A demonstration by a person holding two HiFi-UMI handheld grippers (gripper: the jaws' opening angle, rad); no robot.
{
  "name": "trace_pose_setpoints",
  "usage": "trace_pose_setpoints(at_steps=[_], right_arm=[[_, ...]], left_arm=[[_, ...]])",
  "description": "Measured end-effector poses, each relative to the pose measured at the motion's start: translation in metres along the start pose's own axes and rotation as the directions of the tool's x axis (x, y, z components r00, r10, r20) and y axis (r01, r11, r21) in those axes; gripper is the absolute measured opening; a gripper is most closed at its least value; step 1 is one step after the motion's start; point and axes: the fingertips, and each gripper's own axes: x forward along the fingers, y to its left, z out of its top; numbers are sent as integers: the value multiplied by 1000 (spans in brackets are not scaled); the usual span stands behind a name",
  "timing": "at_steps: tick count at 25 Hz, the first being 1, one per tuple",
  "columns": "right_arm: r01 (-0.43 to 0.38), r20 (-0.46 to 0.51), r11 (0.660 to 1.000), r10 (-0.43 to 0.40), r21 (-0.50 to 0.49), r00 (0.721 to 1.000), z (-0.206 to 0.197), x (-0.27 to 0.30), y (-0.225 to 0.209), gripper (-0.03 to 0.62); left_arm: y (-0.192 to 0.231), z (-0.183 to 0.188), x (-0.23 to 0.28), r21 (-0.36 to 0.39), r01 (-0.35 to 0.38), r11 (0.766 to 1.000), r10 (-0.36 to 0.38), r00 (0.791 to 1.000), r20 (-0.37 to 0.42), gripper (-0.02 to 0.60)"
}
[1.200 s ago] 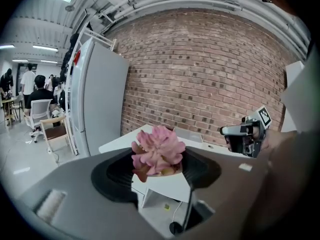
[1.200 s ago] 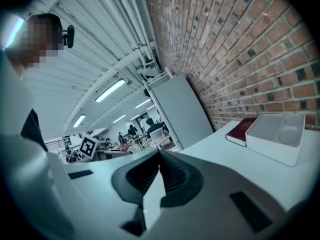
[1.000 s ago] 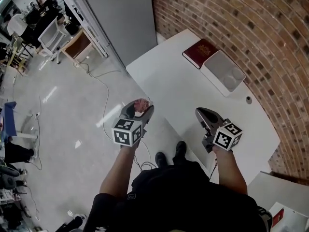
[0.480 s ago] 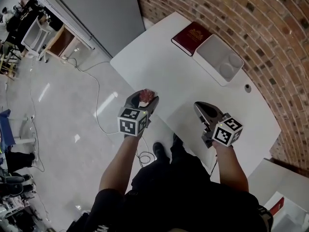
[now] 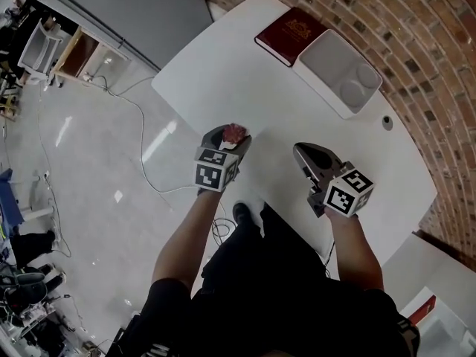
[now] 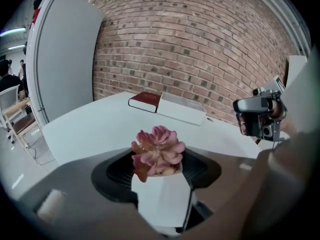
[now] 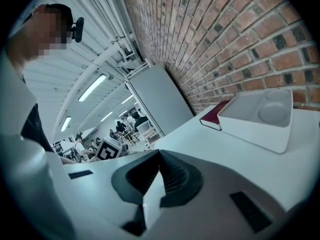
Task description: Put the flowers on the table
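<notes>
My left gripper (image 5: 229, 138) is out in front of me, pointing away from my body. Its two fingers (image 6: 115, 171) stand wide apart and press on a flower pot (image 6: 162, 196) from both sides. The pot sits upright right between them. My right gripper (image 5: 300, 153) is out in front too, well apart from the left one. Its fingers (image 7: 175, 176) are pushed together at the tips, with nothing between them. My left arm (image 5: 186, 236) and right arm (image 5: 355, 253) are bare and reach forward.
</notes>
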Motion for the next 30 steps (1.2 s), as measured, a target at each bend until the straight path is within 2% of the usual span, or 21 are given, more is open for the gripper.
trace_pose_setpoints(at_steps=[7,11,16,23,30], right_arm=[[15,-33,1000,-14,22,999,-19,-9,-15,11],[21,-28,999,-20,33,999,-19,-17,-22,11],[13,-28,999,-12,39,1000,-19,-20,-23,11],[-18,-14,999,19,43,1000,-17,-20,-19,11],[-60,10,998,60,24,998,-3,-15,6,11]], left_arm=[[-9,-23,42,22,14,1000,-13,997,-83,270],[-16,-33,55,59,13,998,-5,990,-140,271],[-19,-37,65,121,4,993,16,985,-171,272],[-27,-30,58,151,3,988,26,982,-188,301],[-29,-7,11,147,-20,989,39,991,-130,302]])
